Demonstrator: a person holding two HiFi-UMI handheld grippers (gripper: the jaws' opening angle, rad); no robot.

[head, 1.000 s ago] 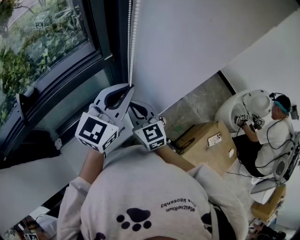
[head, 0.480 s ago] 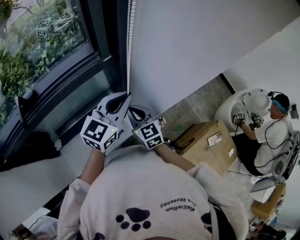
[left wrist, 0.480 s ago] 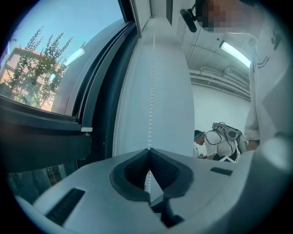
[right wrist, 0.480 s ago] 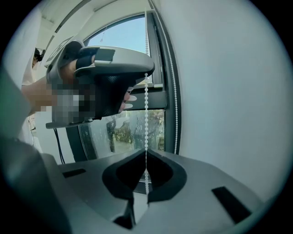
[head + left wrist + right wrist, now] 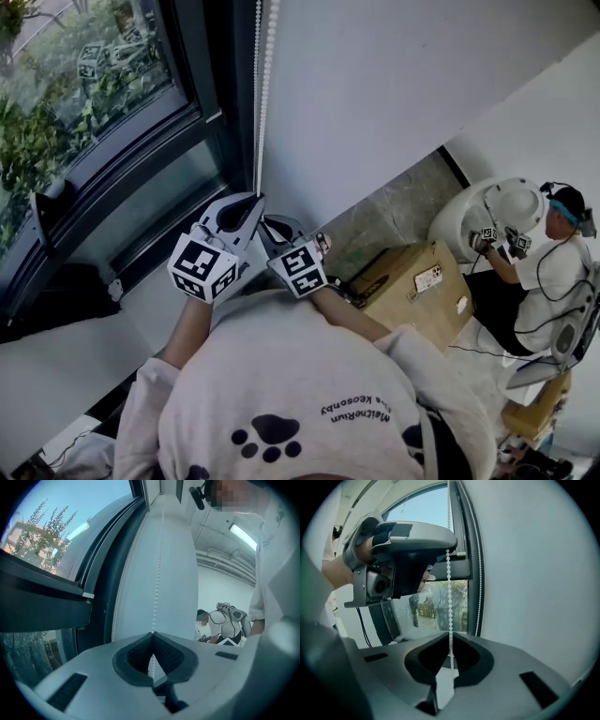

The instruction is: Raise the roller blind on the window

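A white bead chain (image 5: 259, 94) hangs in two strands beside the dark window frame (image 5: 202, 103). My left gripper (image 5: 254, 199) is shut on one strand, and the chain (image 5: 156, 573) runs straight up from its jaw tips (image 5: 152, 633). Just below and to the right, my right gripper (image 5: 272, 225) is closed on the same strand (image 5: 450, 597), which passes between its tips (image 5: 450, 637). The left gripper (image 5: 412, 550) shows above in the right gripper view. The second strand (image 5: 119, 597) hangs free by the frame. The blind's fabric is out of view.
A white wall (image 5: 394, 84) stands right of the chain. A grey sill (image 5: 141, 309) lies under the window. A cardboard box (image 5: 412, 291) sits on the floor at right; beyond it another person (image 5: 553, 262) works with grippers at a white rounded unit.
My left gripper has come down along the chain, closer to the right gripper. The right gripper has stayed nearly in place.
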